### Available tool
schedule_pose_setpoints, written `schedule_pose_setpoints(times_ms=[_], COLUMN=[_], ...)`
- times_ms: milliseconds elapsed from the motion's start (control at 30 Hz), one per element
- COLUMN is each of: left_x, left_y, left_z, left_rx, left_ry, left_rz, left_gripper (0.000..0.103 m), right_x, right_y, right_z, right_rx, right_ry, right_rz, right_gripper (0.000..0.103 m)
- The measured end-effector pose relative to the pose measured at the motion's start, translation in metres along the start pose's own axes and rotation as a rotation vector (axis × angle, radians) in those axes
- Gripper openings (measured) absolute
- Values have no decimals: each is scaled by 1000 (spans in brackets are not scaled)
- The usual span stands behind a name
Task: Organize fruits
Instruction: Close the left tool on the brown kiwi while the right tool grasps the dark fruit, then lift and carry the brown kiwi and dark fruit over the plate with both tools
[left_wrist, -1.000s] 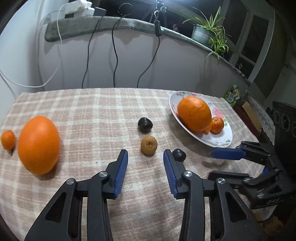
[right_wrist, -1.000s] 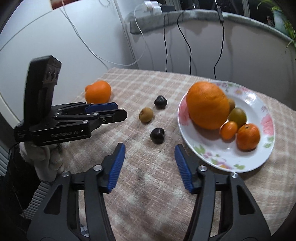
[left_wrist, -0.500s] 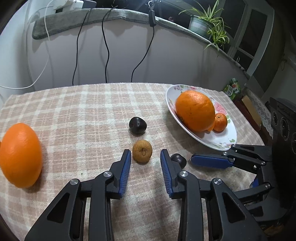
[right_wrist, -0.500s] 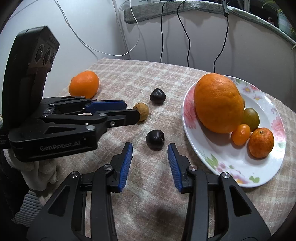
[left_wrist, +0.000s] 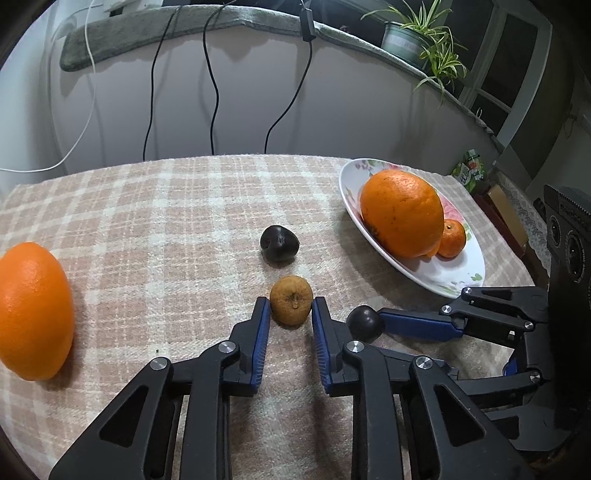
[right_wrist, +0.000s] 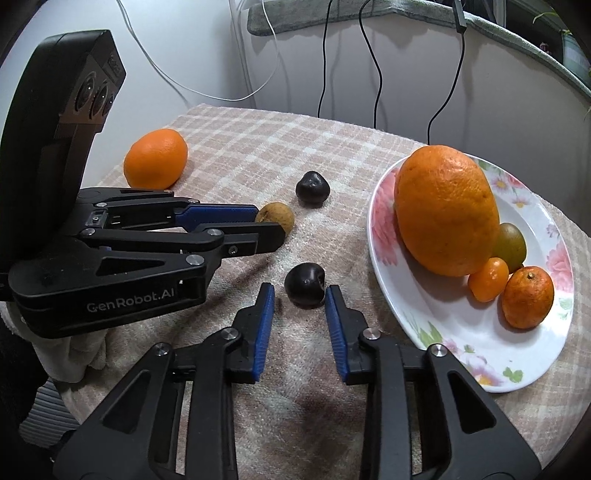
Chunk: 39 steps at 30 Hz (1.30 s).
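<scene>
We see our left gripper (left_wrist: 289, 309) squeezing a small brown fruit (left_wrist: 291, 300) with its blue pads on both sides. Just behind that fruit sits a dark plum (left_wrist: 279, 241). Another dark plum (left_wrist: 365, 324) sits beside it at our right gripper (left_wrist: 373, 325).

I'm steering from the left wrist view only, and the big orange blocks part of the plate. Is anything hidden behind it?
Observer: Yes. A greenish-brown fruit sits on the plate, tucked against the far side of the big orange.
Operator: Is the near dark fruit really inside the right hand-held gripper?
Observer: The near dark fruit lies between the pads of the right hand-held gripper. Its jaws are closing. One pad touches the fruit and a gap shows at the other.
</scene>
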<state>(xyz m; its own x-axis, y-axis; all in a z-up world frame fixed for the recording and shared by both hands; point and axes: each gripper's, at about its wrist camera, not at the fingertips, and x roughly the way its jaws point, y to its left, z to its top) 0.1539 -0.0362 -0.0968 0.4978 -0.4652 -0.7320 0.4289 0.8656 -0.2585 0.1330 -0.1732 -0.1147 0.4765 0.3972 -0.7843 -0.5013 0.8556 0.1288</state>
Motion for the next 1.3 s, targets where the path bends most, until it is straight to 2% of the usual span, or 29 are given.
schedule_pose_setpoints(times_ms=[133,467,733,1100,1300], left_x=[1,2,-15,-44,-52], left_y=[-1,-3,-3,-19,-40], left_z=[1,2,-2,-4,1], left_rx=[2,13,2,12,40], left_ry=[-3,-7,-42,-102,-126], left_rz=[9,21,17,-3,-33], left_gripper=[21,21,21,21,21], right_x=[0,-1,-13,-47,-73], right_y=[0,0,-1,-3,-15], right_z=[0,0,-3,-13,-19], right_rx=[0,14,24,39,57], right_ry=[0,-9,-33,-89,-134], right_rz=[-11,-5,9,42,25], right_gripper=[22,21,21,21,21])
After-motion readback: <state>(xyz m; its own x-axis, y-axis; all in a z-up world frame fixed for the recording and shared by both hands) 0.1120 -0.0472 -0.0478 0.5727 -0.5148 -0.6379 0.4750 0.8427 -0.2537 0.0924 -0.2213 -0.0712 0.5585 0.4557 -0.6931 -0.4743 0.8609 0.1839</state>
